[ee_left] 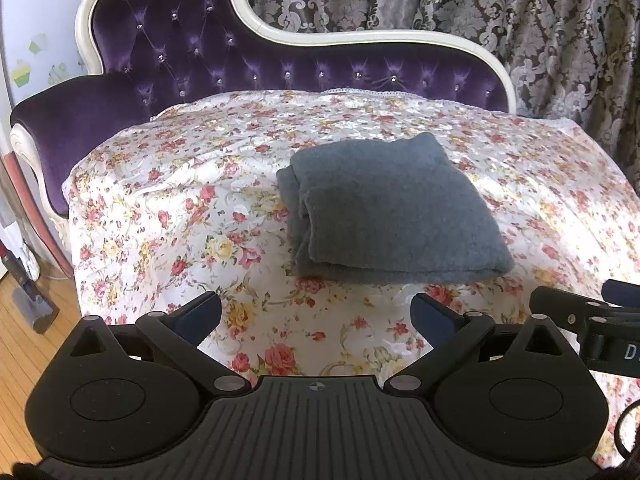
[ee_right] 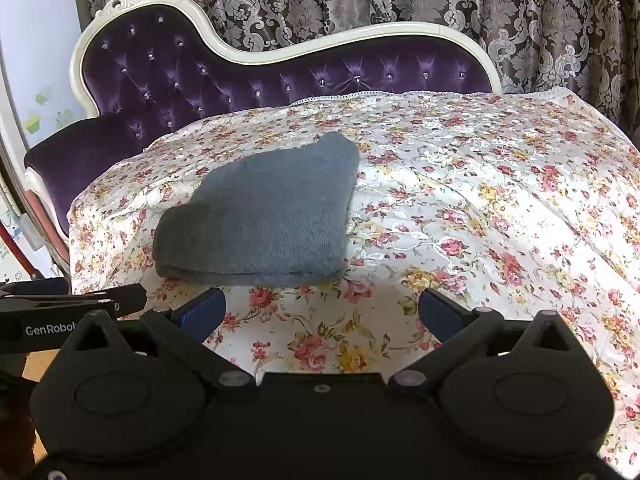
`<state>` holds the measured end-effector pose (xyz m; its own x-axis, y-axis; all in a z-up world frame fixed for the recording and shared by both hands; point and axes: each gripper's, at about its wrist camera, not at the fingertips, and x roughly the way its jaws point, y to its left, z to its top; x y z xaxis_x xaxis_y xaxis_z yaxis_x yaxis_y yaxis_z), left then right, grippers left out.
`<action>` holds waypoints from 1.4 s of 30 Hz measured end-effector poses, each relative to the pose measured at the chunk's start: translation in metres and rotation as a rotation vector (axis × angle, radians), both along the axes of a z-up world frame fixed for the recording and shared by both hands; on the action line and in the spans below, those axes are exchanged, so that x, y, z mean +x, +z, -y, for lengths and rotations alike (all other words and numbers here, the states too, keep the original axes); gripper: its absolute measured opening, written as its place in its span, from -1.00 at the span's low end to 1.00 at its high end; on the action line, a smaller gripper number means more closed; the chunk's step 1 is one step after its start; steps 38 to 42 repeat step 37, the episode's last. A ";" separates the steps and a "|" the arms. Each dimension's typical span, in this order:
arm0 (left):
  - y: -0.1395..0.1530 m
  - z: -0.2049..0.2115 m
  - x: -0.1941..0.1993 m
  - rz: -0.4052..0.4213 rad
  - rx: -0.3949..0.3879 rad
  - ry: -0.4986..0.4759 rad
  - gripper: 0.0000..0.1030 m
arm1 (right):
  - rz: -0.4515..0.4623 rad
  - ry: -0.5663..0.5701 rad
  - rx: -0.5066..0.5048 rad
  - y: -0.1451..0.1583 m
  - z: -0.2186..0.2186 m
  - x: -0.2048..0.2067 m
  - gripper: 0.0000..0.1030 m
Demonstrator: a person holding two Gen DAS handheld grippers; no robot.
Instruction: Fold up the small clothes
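A grey, fuzzy knitted garment (ee_left: 390, 208) lies folded into a thick, roughly square bundle on the glossy white rose-print cover (ee_left: 168, 208) spread over a purple tufted velvet chaise with a cream carved frame (ee_left: 168, 52). Stacked layers show along its near edge and left side, where a narrower rolled fold sits. The left gripper (ee_left: 316, 314) and the right gripper (ee_right: 322, 308) hover short of the bundle, both spread wide with nothing between their blue-padded fingers.
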<state>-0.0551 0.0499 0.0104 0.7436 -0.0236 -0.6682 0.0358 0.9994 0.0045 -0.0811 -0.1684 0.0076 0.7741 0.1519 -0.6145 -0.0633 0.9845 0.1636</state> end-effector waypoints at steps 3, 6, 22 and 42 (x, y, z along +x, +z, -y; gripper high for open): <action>-0.001 0.000 0.000 -0.004 0.000 0.001 0.99 | -0.007 0.000 0.003 -0.001 -0.001 0.001 0.99; -0.001 -0.002 0.001 -0.007 -0.001 0.003 0.99 | -0.010 0.002 0.003 -0.001 -0.002 0.000 0.99; -0.002 -0.001 0.002 -0.006 0.001 0.008 0.99 | -0.020 0.012 0.001 -0.001 -0.007 0.004 0.99; -0.003 -0.003 0.007 -0.013 0.000 0.012 0.98 | -0.034 0.012 0.002 -0.004 -0.010 0.008 0.99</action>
